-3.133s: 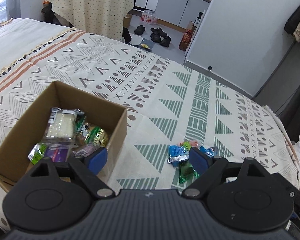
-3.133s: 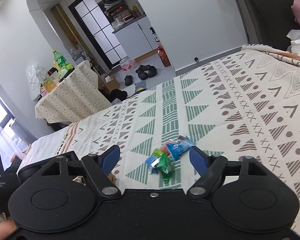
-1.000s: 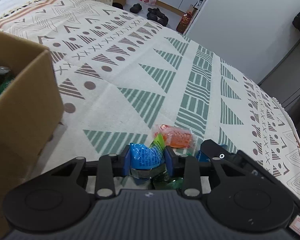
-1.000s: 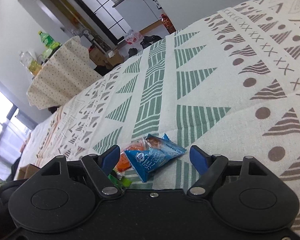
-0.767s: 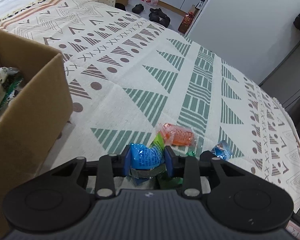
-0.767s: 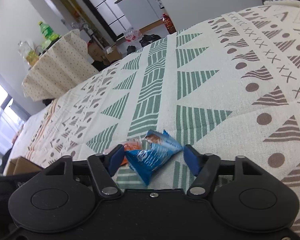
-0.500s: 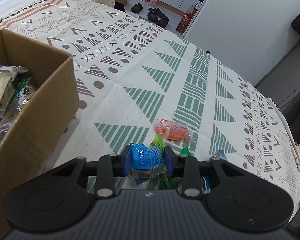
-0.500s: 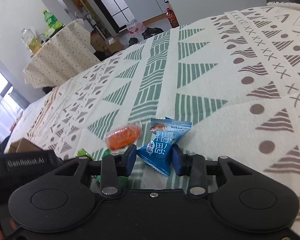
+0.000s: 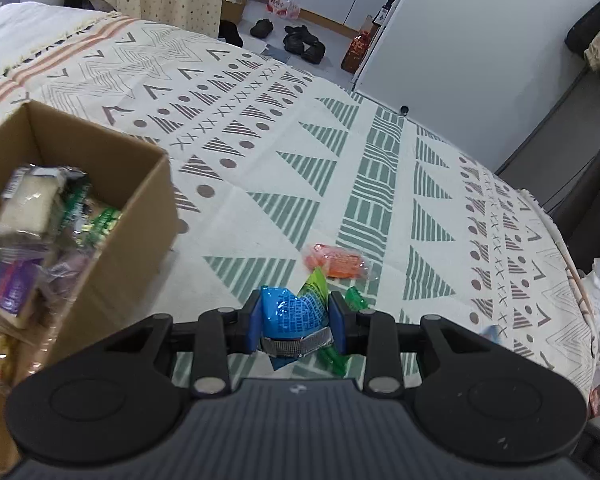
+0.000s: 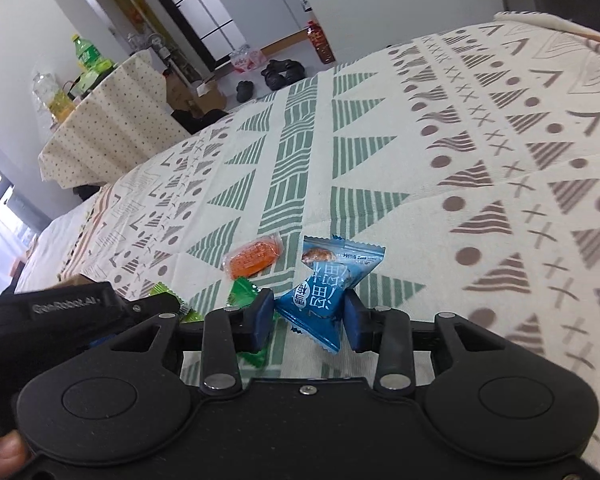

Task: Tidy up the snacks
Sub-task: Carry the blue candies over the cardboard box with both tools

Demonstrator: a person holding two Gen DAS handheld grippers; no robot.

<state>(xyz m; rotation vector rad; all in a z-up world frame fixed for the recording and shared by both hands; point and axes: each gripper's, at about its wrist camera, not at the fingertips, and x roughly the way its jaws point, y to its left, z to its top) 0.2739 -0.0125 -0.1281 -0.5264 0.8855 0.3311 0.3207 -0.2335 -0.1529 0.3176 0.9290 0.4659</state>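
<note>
Two handheld grippers work over a bed (image 9: 284, 184) spread with a cream cover patterned in green and brown triangles. The left gripper (image 9: 296, 322) is clamped on a bright blue snack packet with a green end (image 9: 294, 312), held clear of the cover and just right of an open cardboard box (image 9: 140, 216) already filled with wrapped snacks. The right gripper (image 10: 310, 314) has just closed its jaws on a blue snack packet printed with white characters (image 10: 324, 280), its pads pressing both sides. Lying loose on the bed near both grippers are an orange wrapped snack (image 10: 254, 258) and green wrapped sweets (image 10: 242, 292). Beyond the bed, a table under a dotted cloth (image 10: 112, 128) carries bottles, and dark shoes (image 9: 302, 42) sit on the floor.
</note>
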